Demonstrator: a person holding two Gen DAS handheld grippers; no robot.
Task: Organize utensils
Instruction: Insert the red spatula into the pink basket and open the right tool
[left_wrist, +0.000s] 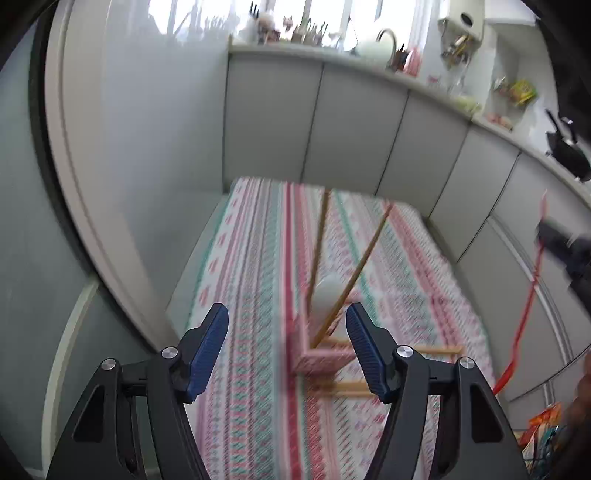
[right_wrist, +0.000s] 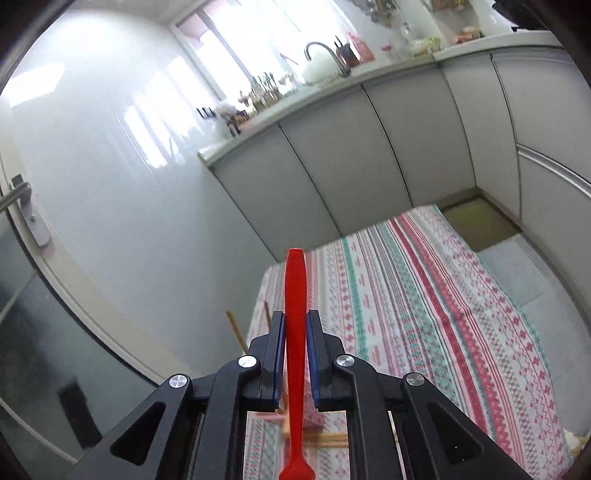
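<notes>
Left gripper tilted down over the striped bench, jaws spread wide with nothing between the pads. Just beyond them, pink holder with two chopsticks leaning out. Right gripper angled down, jaws clamped on red utensil, handle jutting forward, above the bench.

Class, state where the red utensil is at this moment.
In the right wrist view, the red utensil is clamped between the right gripper fingers, its handle pointing forward above the striped tablecloth.
</notes>
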